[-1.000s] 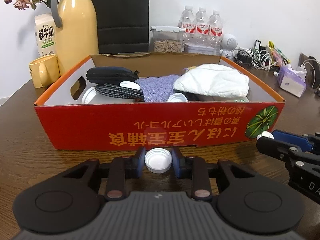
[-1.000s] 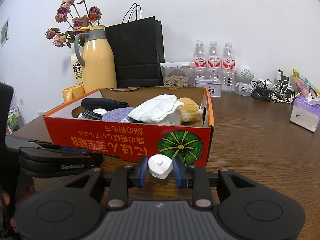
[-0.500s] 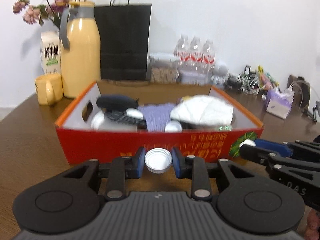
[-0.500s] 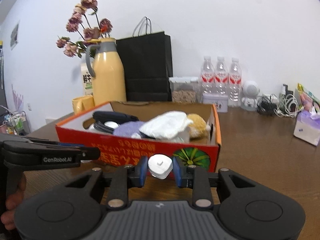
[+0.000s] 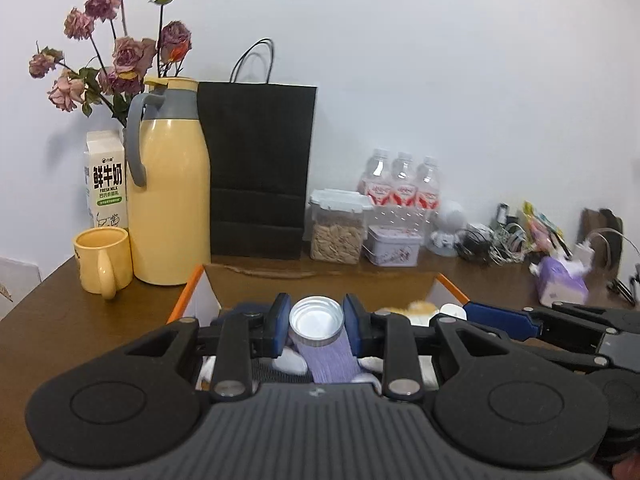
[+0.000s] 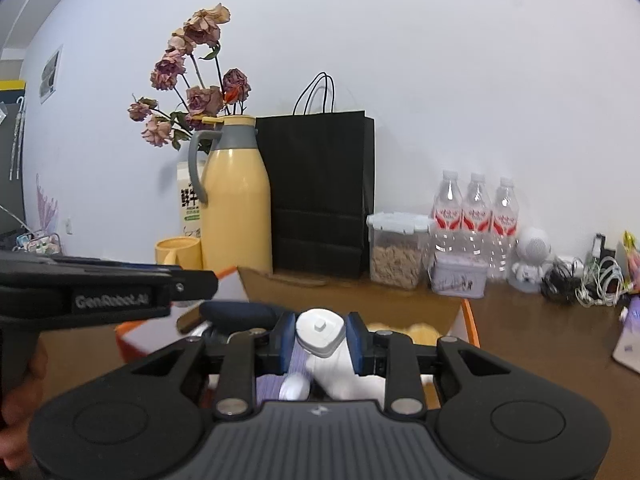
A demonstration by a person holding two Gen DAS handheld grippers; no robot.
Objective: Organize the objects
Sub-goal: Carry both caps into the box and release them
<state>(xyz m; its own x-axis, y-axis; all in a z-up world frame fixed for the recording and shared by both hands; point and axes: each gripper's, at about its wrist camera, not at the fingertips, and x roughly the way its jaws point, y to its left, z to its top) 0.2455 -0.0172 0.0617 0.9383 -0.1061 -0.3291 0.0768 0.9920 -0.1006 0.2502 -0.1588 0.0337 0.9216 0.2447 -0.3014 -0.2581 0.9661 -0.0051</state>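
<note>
Left gripper (image 5: 316, 322) is level and pointing forward, blue pads clamped on either side of a white cap (image 5: 316, 322), its hollow side facing the camera; right gripper (image 6: 320, 334) sits level too, jaws pinched on a white plug-like piece (image 6: 320, 332); the two are side by side, the right one's blue-tipped fingers (image 5: 496, 317) reaching in just right of the left gripper; from the right wrist view the left gripper's black body crosses at the left, a bit of the person's hand (image 6: 24, 364) showing beneath it.

Bright even light, fisheye-warped edges, slight blur.
</note>
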